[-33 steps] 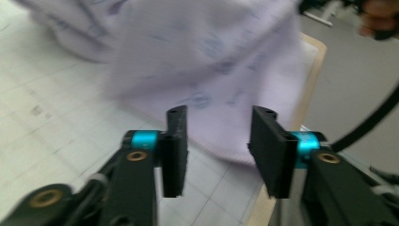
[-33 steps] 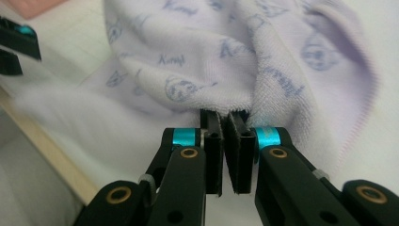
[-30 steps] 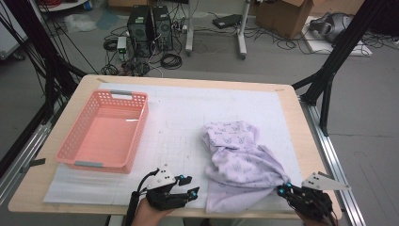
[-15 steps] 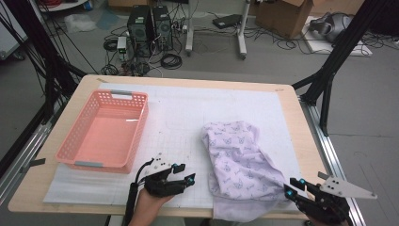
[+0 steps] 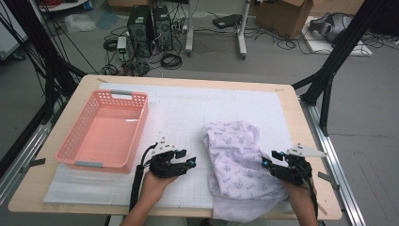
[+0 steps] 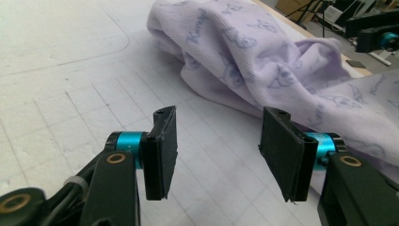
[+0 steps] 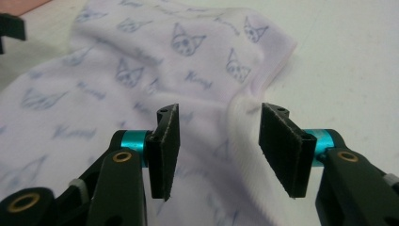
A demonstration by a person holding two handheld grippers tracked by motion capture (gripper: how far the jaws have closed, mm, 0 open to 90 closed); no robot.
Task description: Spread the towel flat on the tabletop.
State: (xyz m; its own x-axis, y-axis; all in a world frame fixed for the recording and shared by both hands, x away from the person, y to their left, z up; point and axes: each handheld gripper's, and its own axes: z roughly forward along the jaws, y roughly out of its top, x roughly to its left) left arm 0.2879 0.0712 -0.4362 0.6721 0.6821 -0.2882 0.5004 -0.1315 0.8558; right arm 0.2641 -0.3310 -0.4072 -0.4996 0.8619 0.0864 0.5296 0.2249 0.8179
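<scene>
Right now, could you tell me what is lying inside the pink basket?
The pink basket looks empty: its bare floor shows, with nothing lying on it. Only a strip behind its near wall is hidden. The lilac cloth lies outside it, on the white mat.

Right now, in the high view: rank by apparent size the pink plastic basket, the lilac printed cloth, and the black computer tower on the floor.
1. lilac printed cloth and pink plastic basket: look alike, unranked.
2. black computer tower: smallest, though farther from the camera.
</scene>
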